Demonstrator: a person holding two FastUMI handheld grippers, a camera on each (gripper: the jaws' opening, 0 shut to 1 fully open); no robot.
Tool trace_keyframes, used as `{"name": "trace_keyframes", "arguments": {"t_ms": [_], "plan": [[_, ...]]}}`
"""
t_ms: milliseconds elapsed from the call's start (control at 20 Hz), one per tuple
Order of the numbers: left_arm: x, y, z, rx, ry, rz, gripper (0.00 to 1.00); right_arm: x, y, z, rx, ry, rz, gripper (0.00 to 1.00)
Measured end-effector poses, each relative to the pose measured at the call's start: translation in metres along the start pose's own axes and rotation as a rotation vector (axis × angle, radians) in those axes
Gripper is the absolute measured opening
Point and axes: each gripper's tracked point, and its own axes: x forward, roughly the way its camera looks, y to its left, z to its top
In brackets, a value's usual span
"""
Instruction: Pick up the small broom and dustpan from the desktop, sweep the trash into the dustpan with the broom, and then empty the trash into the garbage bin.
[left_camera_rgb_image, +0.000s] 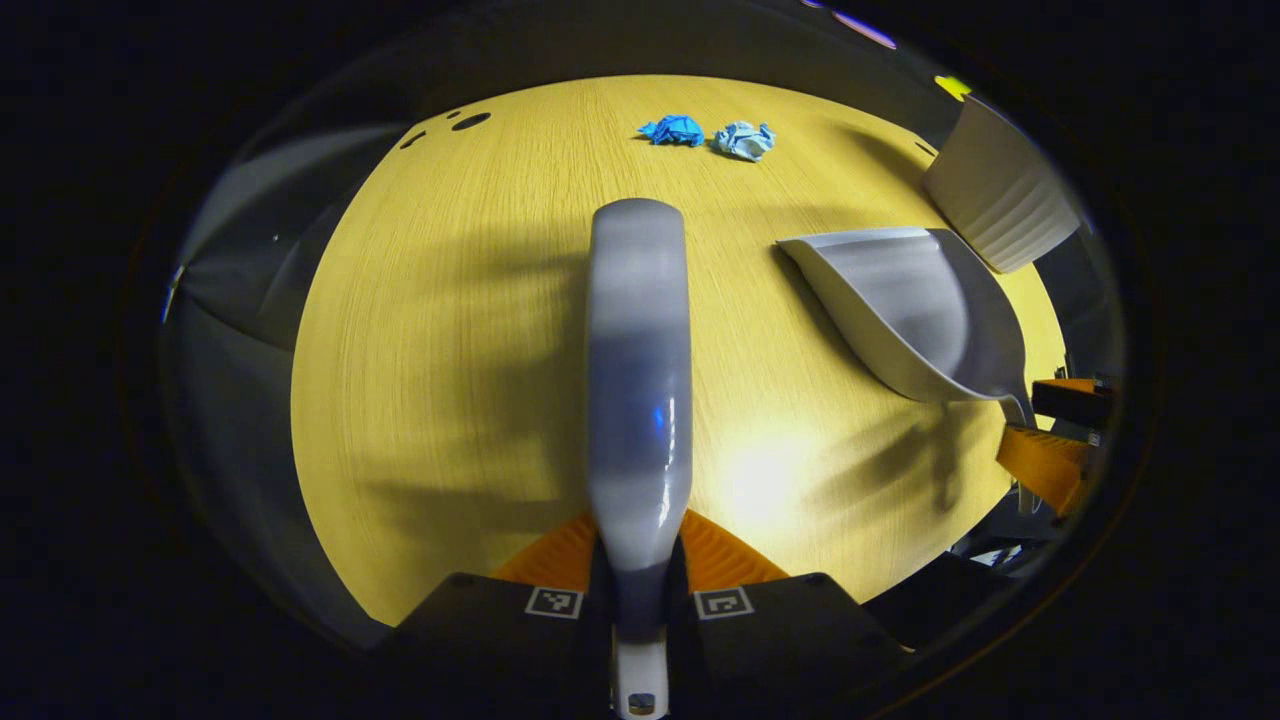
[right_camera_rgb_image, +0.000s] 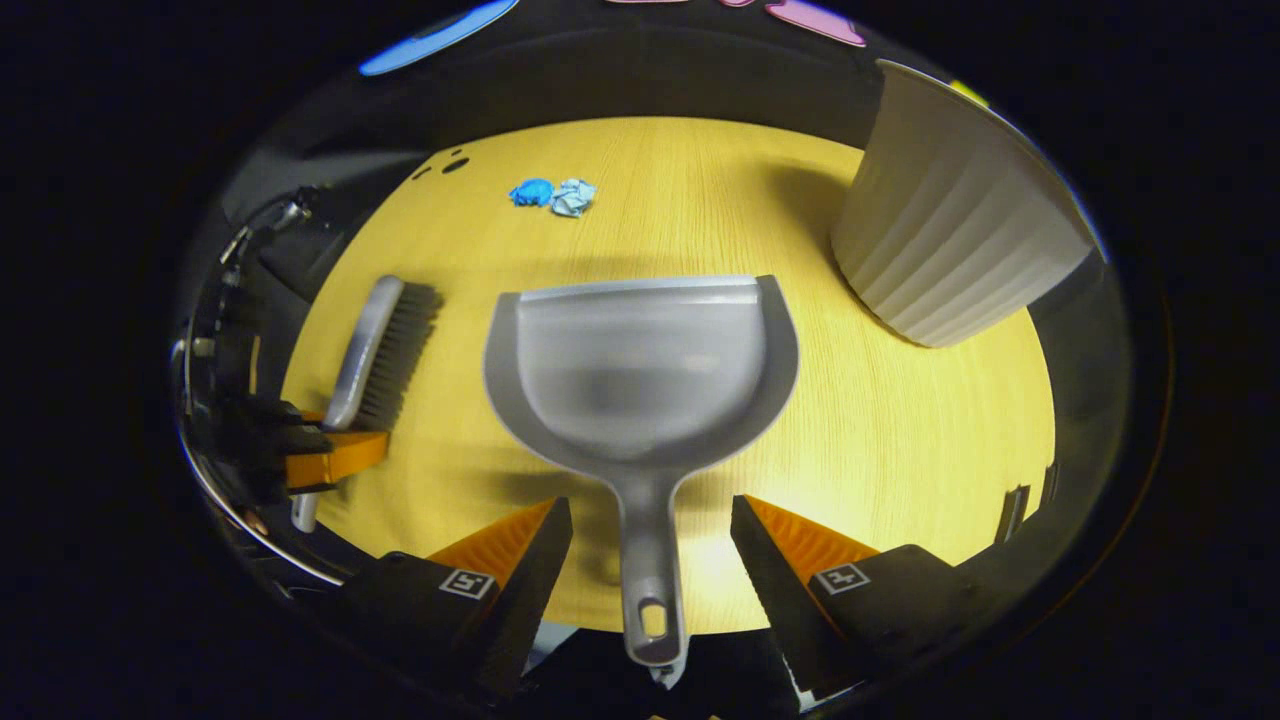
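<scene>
Two crumpled blue paper wads (left_camera_rgb_image: 708, 135) on wood-grain desktop (left_camera_rgb_image: 450, 350), near ribbed bin (right_camera_rgb_image: 950, 240)

Grey dustpan (right_camera_rgb_image: 640, 370), ribbed white bin (right_camera_rgb_image: 950, 230), blue paper wads (right_camera_rgb_image: 553, 194), yellow wood-grain desk (right_camera_rgb_image: 900, 440).

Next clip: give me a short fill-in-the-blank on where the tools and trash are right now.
1. The left gripper is shut on the ___ handle.
2. The right gripper is open, with the ___ handle lying between its fingers.
3. The number of crumpled paper balls on the desk is ___.
4. The ribbed white ___ stands on the desk, to the right of the dustpan in the right gripper view.

Missing words: broom; dustpan; two; bin
</scene>
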Motion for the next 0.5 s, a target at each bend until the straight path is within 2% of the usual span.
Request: {"name": "trace_keyframes", "arguments": {"t_ms": [300, 450, 500], "plan": [[-0.005, 0.004, -0.006, -0.117, -0.001, -0.028, 0.26, 0.030, 0.006, 0.001, -0.021, 0.052, 0.016, 0.98], [-0.008, 0.019, -0.005, -0.129, -0.001, 0.010, 0.28, 0.039, 0.009, -0.002, -0.069, 0.051, 0.019, 0.98], [-0.011, 0.025, -0.002, -0.125, -0.002, 0.028, 0.26, 0.042, 0.011, -0.006, -0.086, 0.056, 0.021, 0.95]]}}
